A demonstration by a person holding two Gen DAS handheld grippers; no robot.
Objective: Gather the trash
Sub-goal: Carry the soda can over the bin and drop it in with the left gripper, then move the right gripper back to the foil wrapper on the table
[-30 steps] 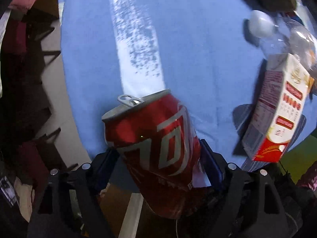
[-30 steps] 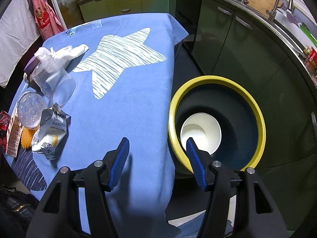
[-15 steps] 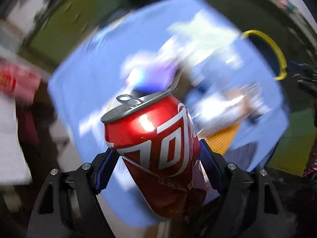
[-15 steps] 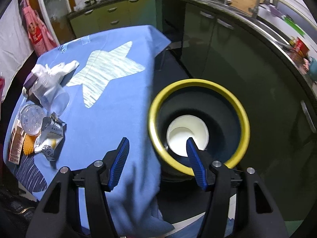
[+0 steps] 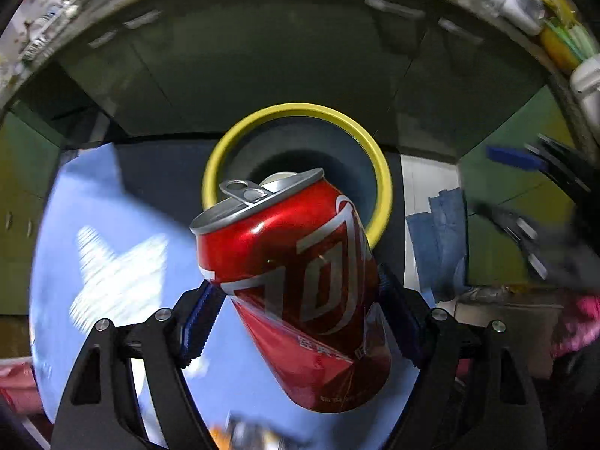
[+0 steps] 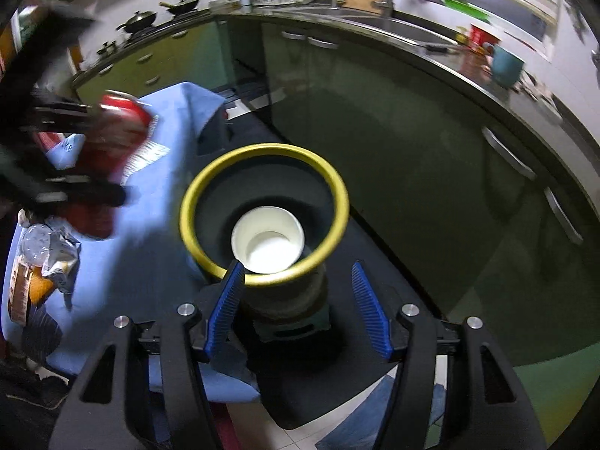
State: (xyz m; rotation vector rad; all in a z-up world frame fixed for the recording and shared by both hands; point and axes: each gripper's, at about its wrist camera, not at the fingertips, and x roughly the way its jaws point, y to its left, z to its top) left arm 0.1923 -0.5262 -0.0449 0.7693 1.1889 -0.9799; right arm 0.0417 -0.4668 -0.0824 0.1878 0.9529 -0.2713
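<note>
Since a second ago my left gripper has swung away from the middle of the blue tablecloth and now looks down toward the yellow-rimmed bin, which earlier was not in its view at all. My red can sits where it sat before: clamped between my two blue pads, tilted, its silver top and pull tab pointing away from me, its dented lower body hanging past my fingers. Its top edge now overlaps the bin's dark mouth in my left view. From my right camera the can and the left gripper show as a blur over the cloth, just left of the bin. Inside the bin lies a white paper cup. My right gripper holds nothing, jaws apart, and has drawn back so the bin's near rim lies between its fingertips. A crumpled wrapper and other litter rest at the cloth's left edge.
</note>
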